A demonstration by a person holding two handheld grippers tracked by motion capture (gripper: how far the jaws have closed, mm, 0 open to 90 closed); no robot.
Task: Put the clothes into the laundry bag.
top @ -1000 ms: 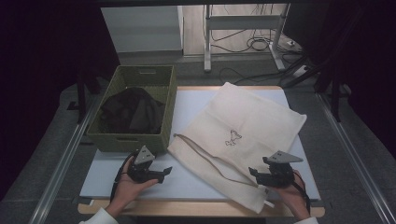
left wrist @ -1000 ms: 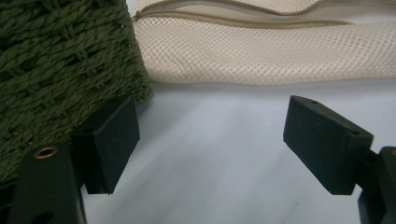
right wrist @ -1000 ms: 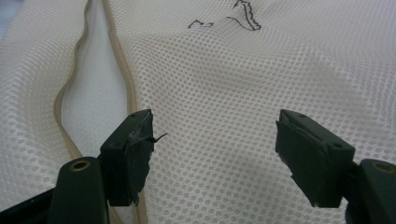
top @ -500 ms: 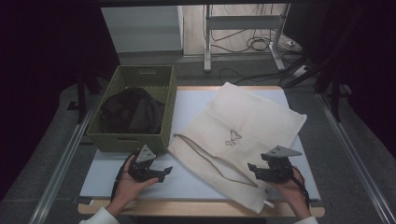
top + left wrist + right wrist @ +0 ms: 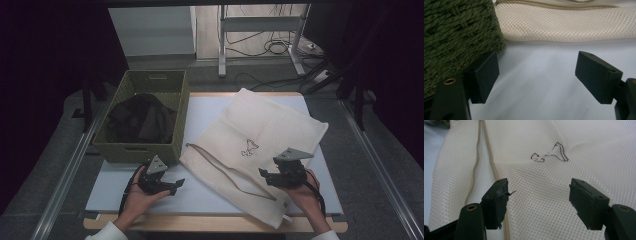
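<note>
A cream mesh bag (image 5: pixel 250 125) lies flat on the white table, its zipper (image 5: pixel 220 167) running along the near left side and a small stitched figure (image 5: pixel 248 148) in the middle. My right gripper (image 5: pixel 263 174) hovers over the bag's near right part. In the right gripper view its jaws stand open above the mesh (image 5: pixel 544 202) beside the zipper (image 5: pixel 495 172); they have just closed slightly, with nothing between them. My left gripper (image 5: pixel 175 185) rests open on the table, close to the green woven basket (image 5: pixel 145 150), with nothing in it.
The basket holds dark clothing (image 5: pixel 140 120) and stands at the table's left. In the left gripper view the basket wall (image 5: pixel 454 32) is right by the left jaw, with the bag's edge (image 5: pixel 564 22) ahead. Dark floor, cables and a stand lie beyond the table.
My right gripper has lifted off the bag and drifted slightly away from the table's near edge. The left gripper, bag and basket have stayed put.
</note>
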